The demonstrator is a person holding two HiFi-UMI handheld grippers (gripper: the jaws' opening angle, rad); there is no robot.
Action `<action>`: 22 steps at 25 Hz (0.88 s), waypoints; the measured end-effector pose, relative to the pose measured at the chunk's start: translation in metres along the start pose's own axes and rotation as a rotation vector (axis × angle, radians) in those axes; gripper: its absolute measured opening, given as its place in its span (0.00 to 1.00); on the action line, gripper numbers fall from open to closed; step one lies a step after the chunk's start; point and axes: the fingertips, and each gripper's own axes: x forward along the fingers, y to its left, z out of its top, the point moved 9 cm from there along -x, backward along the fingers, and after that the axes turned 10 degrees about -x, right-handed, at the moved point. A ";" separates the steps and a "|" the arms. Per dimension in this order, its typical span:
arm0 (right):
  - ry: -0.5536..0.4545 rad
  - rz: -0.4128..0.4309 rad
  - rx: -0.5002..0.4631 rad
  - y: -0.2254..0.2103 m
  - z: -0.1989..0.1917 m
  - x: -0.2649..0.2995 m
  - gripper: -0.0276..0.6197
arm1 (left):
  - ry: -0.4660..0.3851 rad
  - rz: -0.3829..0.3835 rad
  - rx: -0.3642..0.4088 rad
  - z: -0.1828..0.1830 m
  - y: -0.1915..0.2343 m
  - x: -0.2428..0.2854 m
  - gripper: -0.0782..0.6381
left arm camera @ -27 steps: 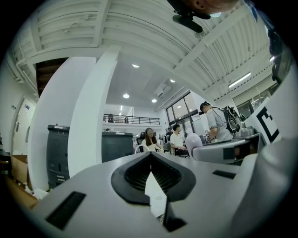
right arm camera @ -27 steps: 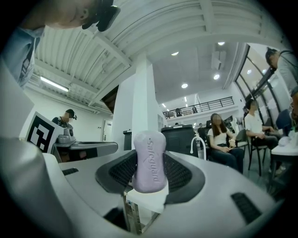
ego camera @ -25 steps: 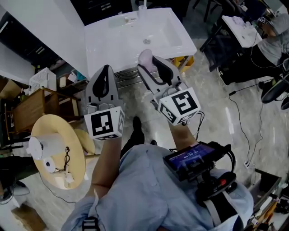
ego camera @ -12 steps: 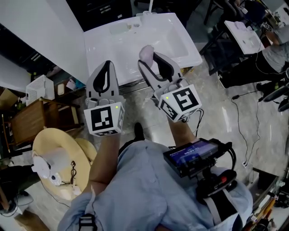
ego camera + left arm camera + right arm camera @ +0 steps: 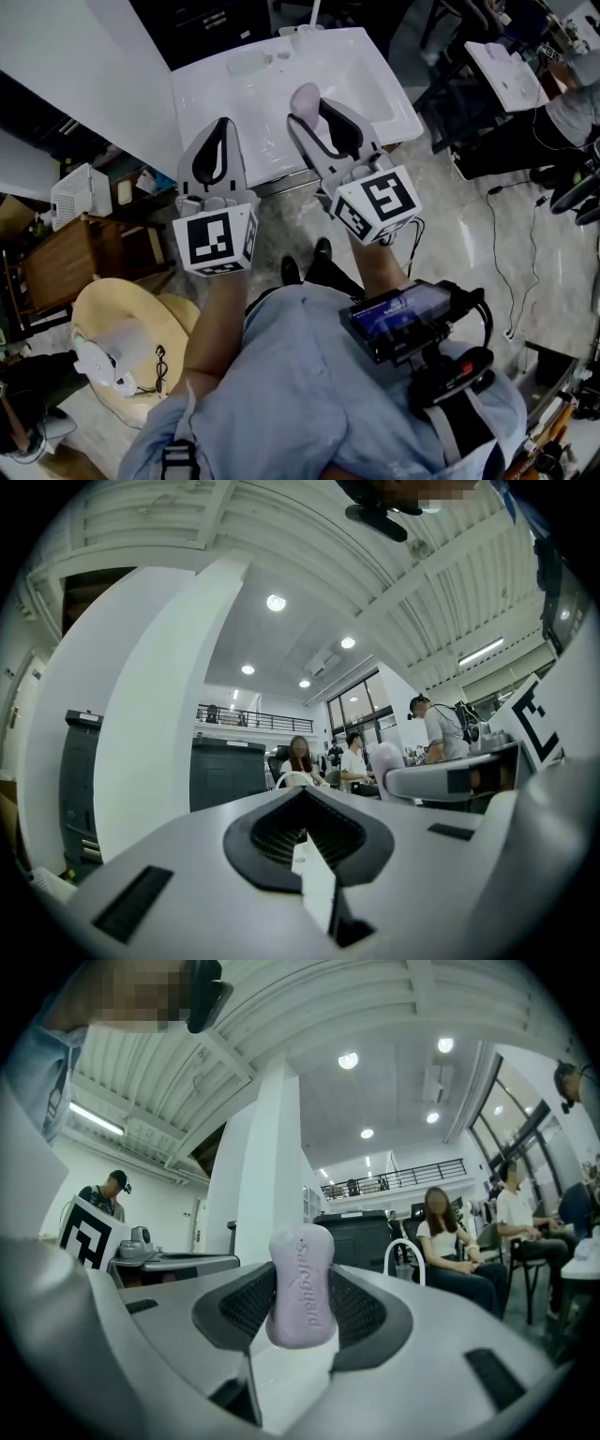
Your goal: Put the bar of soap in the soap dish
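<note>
Over the sink's (image 5: 272, 80) front edge, your right gripper (image 5: 312, 117) pinches the soap bar (image 5: 301, 1288); your left gripper (image 5: 221, 127) is closed, empty.

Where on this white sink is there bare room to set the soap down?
The sink is bare on its left, between the pale dish at the back edge and the left gripper. The basin on its right side, beyond the soap in the right gripper, looks bare too. The back edge near the faucet is crowded.
</note>
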 end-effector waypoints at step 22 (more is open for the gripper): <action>-0.016 0.084 0.057 -0.123 -0.044 0.108 0.33 | 0.046 0.072 0.048 -0.035 0.020 0.155 0.12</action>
